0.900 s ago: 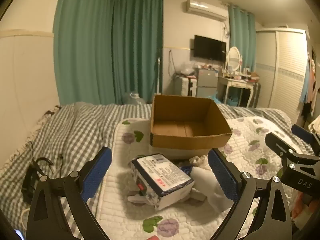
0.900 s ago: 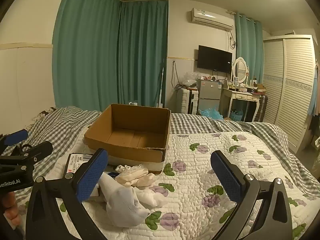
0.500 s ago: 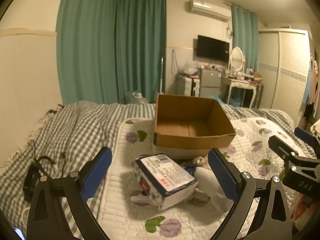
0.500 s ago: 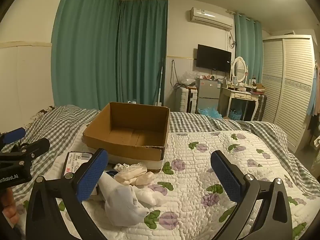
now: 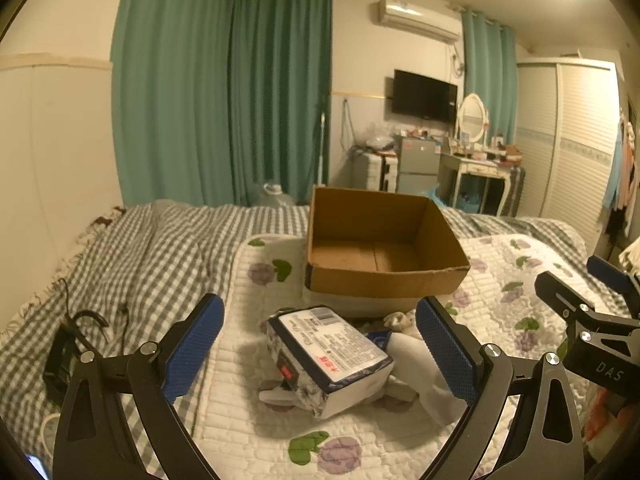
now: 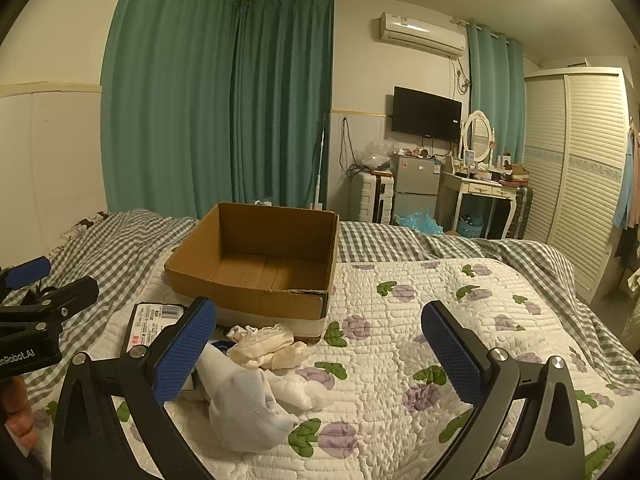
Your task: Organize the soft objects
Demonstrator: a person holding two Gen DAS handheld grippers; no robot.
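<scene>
On quilt (image 6: 400,344), crumpled white sock (image 6: 244,404), wrapped pack (image 5: 328,352)

The bed (image 6: 400,240) wore a grey checked cover, with a white flowered quilt (image 6: 460,320) spread over it. On the quilt sat an open cardboard box (image 6: 256,264), a wrapped tissue pack (image 5: 328,352), white socks (image 6: 248,404) and cream cloth (image 6: 264,344).

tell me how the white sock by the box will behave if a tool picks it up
The white sock lies crumpled on the quilt, so it will probably droop from wherever it is pinched. It looks light. It touches the cream cloth, which might drag along.
</scene>
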